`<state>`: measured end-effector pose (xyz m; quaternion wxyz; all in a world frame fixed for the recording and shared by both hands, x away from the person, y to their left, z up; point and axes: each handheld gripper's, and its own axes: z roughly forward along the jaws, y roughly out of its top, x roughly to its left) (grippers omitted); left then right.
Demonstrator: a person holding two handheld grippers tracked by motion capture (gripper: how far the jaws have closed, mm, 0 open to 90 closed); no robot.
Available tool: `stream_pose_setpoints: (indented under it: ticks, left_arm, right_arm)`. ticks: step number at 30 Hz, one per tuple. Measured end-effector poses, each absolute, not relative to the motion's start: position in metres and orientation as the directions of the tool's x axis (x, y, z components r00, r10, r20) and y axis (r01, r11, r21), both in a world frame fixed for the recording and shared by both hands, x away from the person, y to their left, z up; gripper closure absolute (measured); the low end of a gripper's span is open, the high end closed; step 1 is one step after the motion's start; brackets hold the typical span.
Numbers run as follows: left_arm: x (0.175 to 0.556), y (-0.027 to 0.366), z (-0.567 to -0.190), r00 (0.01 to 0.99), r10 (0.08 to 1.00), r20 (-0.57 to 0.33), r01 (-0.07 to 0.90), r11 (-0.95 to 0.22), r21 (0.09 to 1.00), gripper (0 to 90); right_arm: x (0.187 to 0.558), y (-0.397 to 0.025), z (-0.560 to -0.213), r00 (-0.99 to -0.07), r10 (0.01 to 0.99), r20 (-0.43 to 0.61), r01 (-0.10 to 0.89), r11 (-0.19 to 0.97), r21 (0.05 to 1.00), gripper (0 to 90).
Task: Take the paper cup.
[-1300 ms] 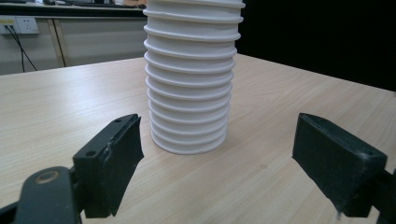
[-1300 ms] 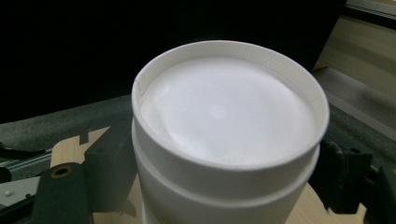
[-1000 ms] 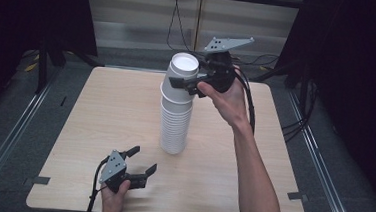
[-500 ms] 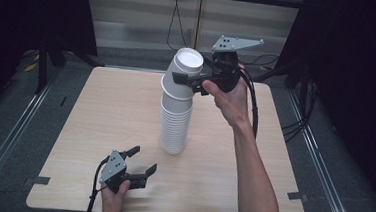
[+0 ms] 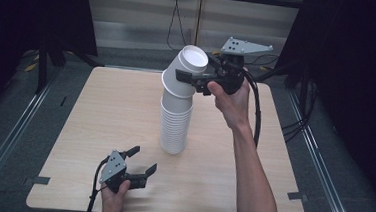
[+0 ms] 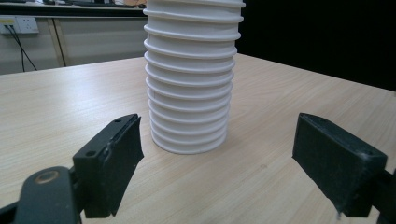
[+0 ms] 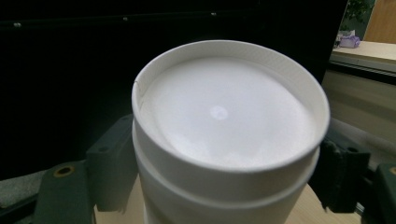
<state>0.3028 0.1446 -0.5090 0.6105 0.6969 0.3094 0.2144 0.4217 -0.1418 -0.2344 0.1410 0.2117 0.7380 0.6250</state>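
On the wooden surface [image 5: 100, 115], near its middle, stands an upright stack of white paper cups [image 5: 176, 120], nested base-up with their ribbed rims ringing it, its long axis vertical. At the stack's top, the top cups [image 5: 186, 71] lean over toward the right claw [image 5: 190, 81], which is clamped on their sides, their bare white base facing up and away from the person. Near the stack's foot, toward the person, the left claw [image 5: 139, 163] rests with its jaws spread wide and holding nothing.

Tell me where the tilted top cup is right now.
In the high view, the top cup sits tilted at the top of the white cup stack near the table's centre, clamped by the right gripper coming from the right.
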Motion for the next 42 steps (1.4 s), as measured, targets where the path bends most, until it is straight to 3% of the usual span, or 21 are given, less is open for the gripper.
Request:
stream_pose_setpoints:
  ticks: [18, 42]
  left_arm:
    - [0.303, 0.144, -0.509, 0.720, 0.689, -0.079, 0.175, -0.071, 0.982, 15.7]
    - [0.304, 0.143, -0.509, 0.720, 0.689, -0.082, 0.180, -0.071, 0.981, 15.7]
  right_arm:
    - [0.411, -0.162, -0.236, -0.868, 0.486, 0.100, 0.099, -0.027, 0.995, 21.5]
    - [0.390, -0.185, -0.248, -0.859, 0.498, 0.118, 0.080, -0.096, 0.992, 21.6]
